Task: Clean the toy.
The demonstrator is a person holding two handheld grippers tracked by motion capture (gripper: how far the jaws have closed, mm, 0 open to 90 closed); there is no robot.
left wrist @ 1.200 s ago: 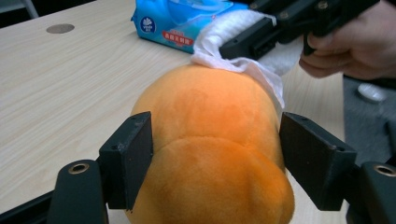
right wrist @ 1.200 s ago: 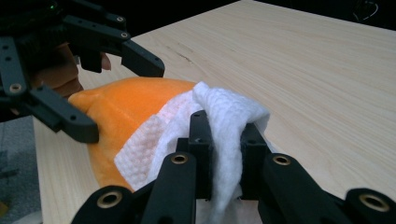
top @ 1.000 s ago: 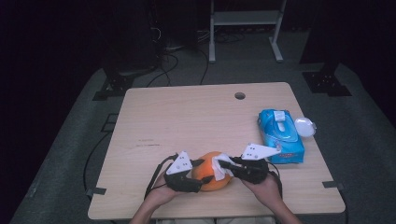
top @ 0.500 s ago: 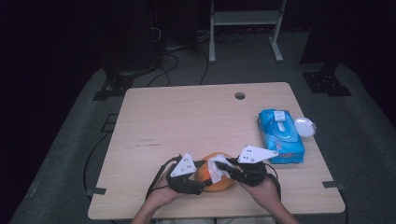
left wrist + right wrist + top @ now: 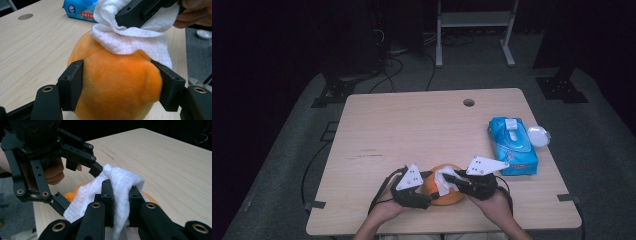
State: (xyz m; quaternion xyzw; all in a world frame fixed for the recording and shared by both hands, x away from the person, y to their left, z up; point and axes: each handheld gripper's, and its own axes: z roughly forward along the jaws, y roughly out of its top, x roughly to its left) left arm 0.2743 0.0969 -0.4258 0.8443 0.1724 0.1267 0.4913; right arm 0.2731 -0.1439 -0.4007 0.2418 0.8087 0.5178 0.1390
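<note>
Left gripper view: left claw [image 5: 120, 82] brackets the orange plush ball [image 5: 117, 85] on the worktop [image 5: 32, 47], jaws touching its flanks and just easing wider. Right claw [image 5: 119, 200] is clamped on the white wipe [image 5: 122, 182], draped over the ball's top ahead of it. Suggest firm left grip, short light wiping strokes so the ball doesn't roll.
</note>
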